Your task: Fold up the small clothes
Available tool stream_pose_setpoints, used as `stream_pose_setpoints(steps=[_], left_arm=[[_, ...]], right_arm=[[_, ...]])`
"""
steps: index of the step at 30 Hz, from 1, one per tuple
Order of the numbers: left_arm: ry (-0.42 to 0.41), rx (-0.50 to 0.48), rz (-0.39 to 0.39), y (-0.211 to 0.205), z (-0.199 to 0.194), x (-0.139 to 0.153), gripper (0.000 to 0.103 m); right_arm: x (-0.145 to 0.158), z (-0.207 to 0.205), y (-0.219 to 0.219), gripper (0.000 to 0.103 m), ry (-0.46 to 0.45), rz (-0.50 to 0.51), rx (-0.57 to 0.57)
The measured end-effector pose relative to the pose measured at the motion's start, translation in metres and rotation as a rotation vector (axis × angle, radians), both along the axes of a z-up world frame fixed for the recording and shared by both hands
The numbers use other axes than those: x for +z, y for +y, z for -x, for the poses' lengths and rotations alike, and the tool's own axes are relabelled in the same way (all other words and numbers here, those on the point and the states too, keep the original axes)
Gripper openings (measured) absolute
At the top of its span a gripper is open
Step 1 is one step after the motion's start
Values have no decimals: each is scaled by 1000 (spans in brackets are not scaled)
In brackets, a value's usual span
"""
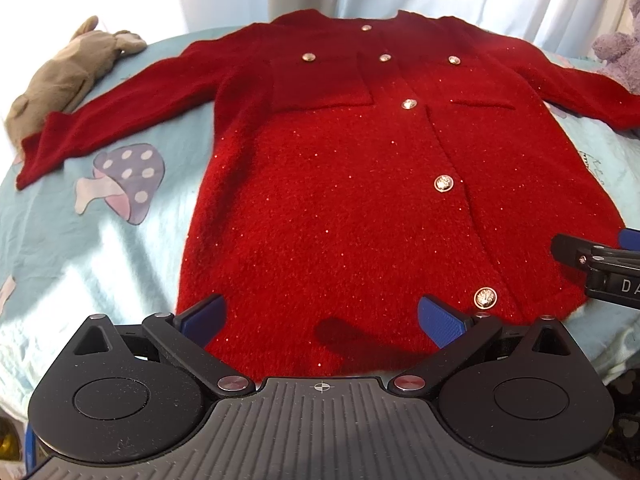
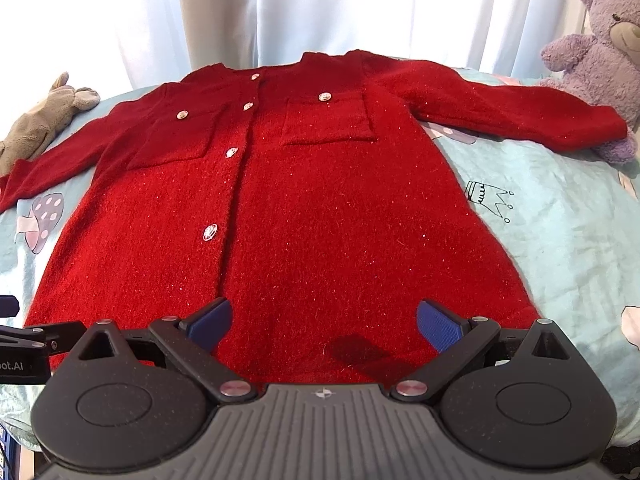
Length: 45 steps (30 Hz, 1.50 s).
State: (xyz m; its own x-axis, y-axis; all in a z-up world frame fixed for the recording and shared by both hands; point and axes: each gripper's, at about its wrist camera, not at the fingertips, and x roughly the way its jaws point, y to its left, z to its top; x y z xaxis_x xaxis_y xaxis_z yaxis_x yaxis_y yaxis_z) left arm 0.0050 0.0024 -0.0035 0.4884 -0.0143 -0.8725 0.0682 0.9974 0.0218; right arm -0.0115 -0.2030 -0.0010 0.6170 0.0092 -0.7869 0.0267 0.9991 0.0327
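A small red fuzzy cardigan [image 1: 340,208] with silver buttons and two chest pockets lies flat, front up, both sleeves spread out; it fills the right wrist view too as the cardigan [image 2: 320,220]. My left gripper [image 1: 322,320] hovers open over the left half of the hem, nothing between its blue pads. My right gripper [image 2: 324,324] hovers open over the right half of the hem, empty too. The right gripper's black fingers [image 1: 588,256] show at the right edge of the left wrist view. The left gripper's fingers [image 2: 24,332] show at the left edge of the right wrist view.
The garment rests on a light blue sheet [image 1: 100,248] printed with mushrooms and crowns. A grey plush toy [image 1: 60,80] lies by the left sleeve. A purple teddy bear [image 2: 600,48] sits by the right sleeve cuff. White curtains [image 2: 280,8] hang behind.
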Motion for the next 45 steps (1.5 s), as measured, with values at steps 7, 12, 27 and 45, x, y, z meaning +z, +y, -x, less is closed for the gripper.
stream_pose_setpoints(steps=[7,12,27,45], left_arm=[[-2,-13,21,-2,-7,0,103],[-34,-42,62,-7,-14,3,103],[60,14,42,-26,-79,-10,103],[112,89,52,-17,-94,-19,103]], right_arm=[[1,-13,-18,99,-7,-99,6],[8,-39,-60,99,-17,-106,-168],[-20,-120,-313,81,-298,-283,-721],[-47,-180,-413,10,-426,-469,-933]])
